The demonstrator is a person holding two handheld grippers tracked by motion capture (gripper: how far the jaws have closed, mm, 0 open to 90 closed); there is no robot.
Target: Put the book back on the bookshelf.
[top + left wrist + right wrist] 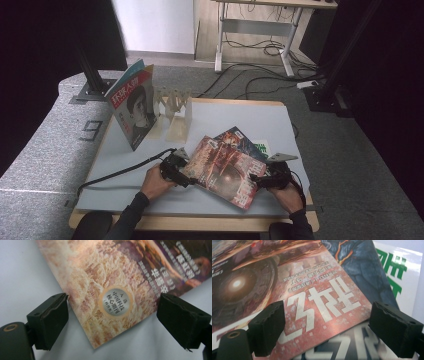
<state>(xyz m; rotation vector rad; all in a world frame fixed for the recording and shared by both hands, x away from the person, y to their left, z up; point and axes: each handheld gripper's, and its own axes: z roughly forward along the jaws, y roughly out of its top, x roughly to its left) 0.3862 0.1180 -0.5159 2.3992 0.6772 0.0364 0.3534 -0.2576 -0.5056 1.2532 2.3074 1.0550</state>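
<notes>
A red-covered magazine (225, 167) lies on top of a blue one (242, 140) at the front middle of the table. My left gripper (184, 176) is at its left corner. In the left gripper view that corner (105, 277) lies flat on the mat between the wide jaws of the left gripper (112, 298), and no pad touches it. My right gripper (258, 180) is at the magazine's right edge. In the right gripper view the red cover (287, 277) and the blue cover (362, 267) lie between the spread jaws of the right gripper (328, 305), unpressed.
A white sheet with green print (261, 147) sticks out under the stack. A magazine (132, 105) stands upright at the back left against a pale wooden rack (175, 107). The pale blue mat (240, 115) covers the tabletop. A cable (120, 174) trails left from the left gripper.
</notes>
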